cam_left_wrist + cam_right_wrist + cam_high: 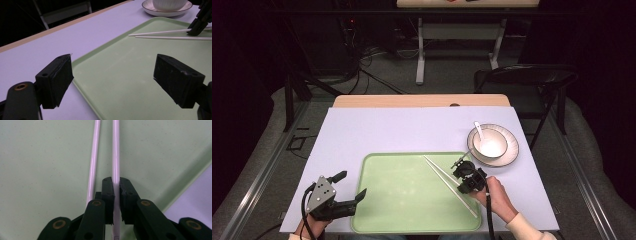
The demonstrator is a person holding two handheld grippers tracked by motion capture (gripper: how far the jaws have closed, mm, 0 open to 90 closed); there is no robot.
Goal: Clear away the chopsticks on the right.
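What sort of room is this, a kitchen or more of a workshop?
Probably a lab or recording studio rather than a kitchen: dark surroundings, loose cables on the floor, a folding chair, and a work table set with only a green tray and a bowl.

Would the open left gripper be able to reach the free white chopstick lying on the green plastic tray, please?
Probably yes: the left gripper stands open at the tray's left edge, with bare tray between it and the free chopstick.

2 chopsticks, 1 tray, 1 bowl, 1 spoon

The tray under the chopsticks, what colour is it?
The tray is pale green, seen best in the high view.
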